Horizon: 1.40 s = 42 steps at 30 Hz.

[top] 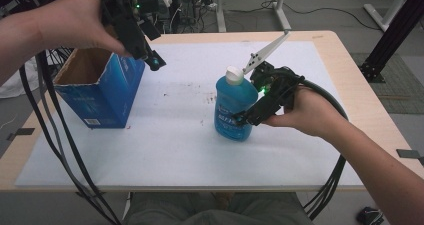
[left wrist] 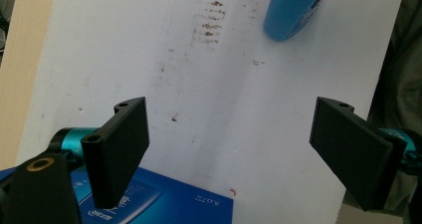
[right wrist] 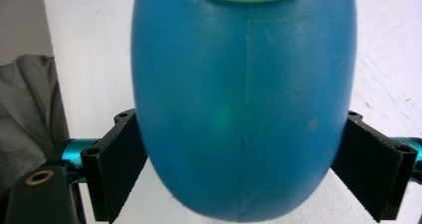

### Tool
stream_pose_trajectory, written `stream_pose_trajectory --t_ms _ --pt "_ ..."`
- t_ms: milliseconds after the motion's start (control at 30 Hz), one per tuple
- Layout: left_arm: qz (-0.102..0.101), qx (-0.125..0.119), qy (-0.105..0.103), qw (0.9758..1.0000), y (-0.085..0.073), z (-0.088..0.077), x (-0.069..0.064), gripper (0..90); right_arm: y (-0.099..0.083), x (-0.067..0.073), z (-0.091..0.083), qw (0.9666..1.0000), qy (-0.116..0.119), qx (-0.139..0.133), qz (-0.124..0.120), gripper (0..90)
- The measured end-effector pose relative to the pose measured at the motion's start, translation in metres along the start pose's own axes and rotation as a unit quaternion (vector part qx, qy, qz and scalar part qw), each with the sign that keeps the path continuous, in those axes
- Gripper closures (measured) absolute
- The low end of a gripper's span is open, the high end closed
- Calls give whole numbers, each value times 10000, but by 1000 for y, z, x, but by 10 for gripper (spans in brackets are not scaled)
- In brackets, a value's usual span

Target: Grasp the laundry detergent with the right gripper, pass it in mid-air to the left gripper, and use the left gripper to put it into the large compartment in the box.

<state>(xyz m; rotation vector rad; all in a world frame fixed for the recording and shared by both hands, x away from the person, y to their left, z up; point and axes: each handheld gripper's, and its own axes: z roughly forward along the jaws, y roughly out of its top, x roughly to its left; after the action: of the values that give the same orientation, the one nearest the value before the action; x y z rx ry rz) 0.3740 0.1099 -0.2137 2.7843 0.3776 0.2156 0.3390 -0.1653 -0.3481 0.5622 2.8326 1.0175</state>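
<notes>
Standing upright between the right hand-held gripper's (top: pixel 246 118) clamping jaws: the blue bottle (top: pixel 233 107); left hand-held gripper (left wrist: pixel 231 149) gapes.

The blue bottle (top: pixel 234 112) is looking like smooth, slightly glossy translucent plastic, a faint moulding seam running down its side in the right gripper view, and its white cap (top: pixel 233 74) is showing a duller plastic sheen. The right gripper (right wrist: pixel 244 174) is pressing matt black jaws with finely ribbed faces against it. The left gripper (left wrist: pixel 231 154) is showing the same matt black plastic, with shiny teal metal fittings. The box (top: pixel 100 87) is looking like printed blue cardboard, raw brown inside. A matt white sheet (top: pixel 175 145), speckled with stains, is covering the pale wood tabletop (top: pixel 345 65).
</notes>
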Motion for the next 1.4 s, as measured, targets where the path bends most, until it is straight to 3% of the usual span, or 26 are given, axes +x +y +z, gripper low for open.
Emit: stream_pose_trajectory --t_ms 200,300,800,867,1400 --pt "-1 -3 -1 10000 0 1 0 159 1 -1 0 10000 -46 -48 32 131" --pt "-3 -15 -9 10000 0 1 0 159 1 -1 0 10000 -15 -65 8 182" --pt "7 9 -14 10000 1 2 1 159 0 -2 -1 9999 -118 -121 23 189" --pt "22 13 -22 10000 2 2 1 159 0 -2 -1 9999 -75 -129 -6 260" --pt "-2 22 -29 10000 1 2 1 159 -1 -2 -2 9998 -84 -183 -7 309"
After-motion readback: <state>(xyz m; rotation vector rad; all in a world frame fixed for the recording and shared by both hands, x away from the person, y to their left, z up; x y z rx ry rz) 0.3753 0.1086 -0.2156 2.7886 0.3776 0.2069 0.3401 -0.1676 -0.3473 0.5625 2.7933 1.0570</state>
